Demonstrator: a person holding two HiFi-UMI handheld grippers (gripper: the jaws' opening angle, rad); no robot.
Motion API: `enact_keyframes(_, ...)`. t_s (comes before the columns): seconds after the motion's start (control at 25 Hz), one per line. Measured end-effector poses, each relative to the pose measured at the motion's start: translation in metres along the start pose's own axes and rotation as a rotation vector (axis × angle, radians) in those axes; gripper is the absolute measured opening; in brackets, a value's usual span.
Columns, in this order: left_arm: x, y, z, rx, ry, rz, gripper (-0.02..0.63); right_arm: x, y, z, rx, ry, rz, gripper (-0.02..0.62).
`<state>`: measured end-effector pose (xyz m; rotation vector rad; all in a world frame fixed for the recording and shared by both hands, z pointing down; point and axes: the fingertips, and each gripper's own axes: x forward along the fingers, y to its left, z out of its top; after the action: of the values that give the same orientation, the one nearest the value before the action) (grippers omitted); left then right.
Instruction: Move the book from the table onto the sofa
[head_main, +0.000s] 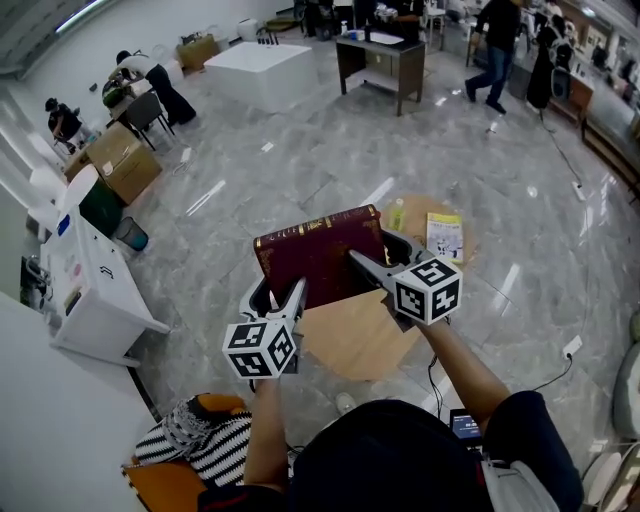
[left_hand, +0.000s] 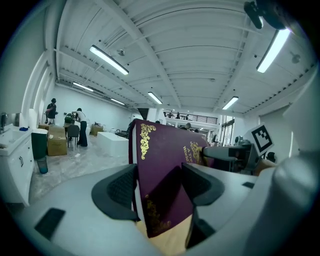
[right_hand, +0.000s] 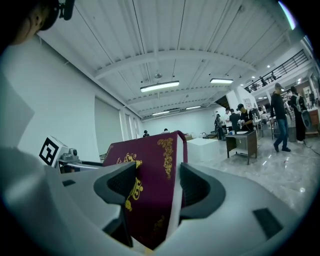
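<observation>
A thick maroon book (head_main: 318, 252) with gold ornament is held in the air, both grippers gripping its near edge. My left gripper (head_main: 277, 296) is shut on its left side and my right gripper (head_main: 383, 262) on its right side. In the left gripper view the book (left_hand: 165, 150) stands upright between the pads of the left gripper (left_hand: 160, 187). In the right gripper view the same book (right_hand: 145, 165) fills the gap of the right gripper (right_hand: 157, 190), page edges towards the right pad. No sofa is in view.
Under the book is a round wooden table (head_main: 355, 345). Beyond it a yellow booklet (head_main: 445, 237) lies on a second round top. A white counter (head_main: 90, 290) stands at the left and a striped cushion (head_main: 205, 432) at the bottom left. People, a dark desk (head_main: 385, 60) and a white block (head_main: 262, 72) are far off.
</observation>
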<state>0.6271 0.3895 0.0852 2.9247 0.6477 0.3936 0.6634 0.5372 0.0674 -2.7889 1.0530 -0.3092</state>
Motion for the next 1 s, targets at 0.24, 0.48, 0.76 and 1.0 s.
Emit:
enact_keyframes(0.24, -0.021, -0.023, 0.018, -0.013, -0.015, 0.059, 0.296, -0.018, 0.008, 0.023, -0.012, 0.015, 0.062, 0.29)
enact_keyframes(0.48, -0.056, -0.044, -0.006, -0.015, -0.023, 0.132, 0.296, -0.045, 0.026, 0.002, -0.016, 0.019, 0.137, 0.29)
enact_keyframes(0.76, -0.099, -0.053, -0.012, -0.047, -0.045, 0.256, 0.296, -0.051, 0.057, 0.001, -0.038, 0.047, 0.26, 0.29)
enact_keyframes(1.0, -0.149, -0.051, -0.03, -0.082, -0.063, 0.372, 0.296, -0.053, 0.101, -0.014, -0.057, 0.07, 0.381, 0.29)
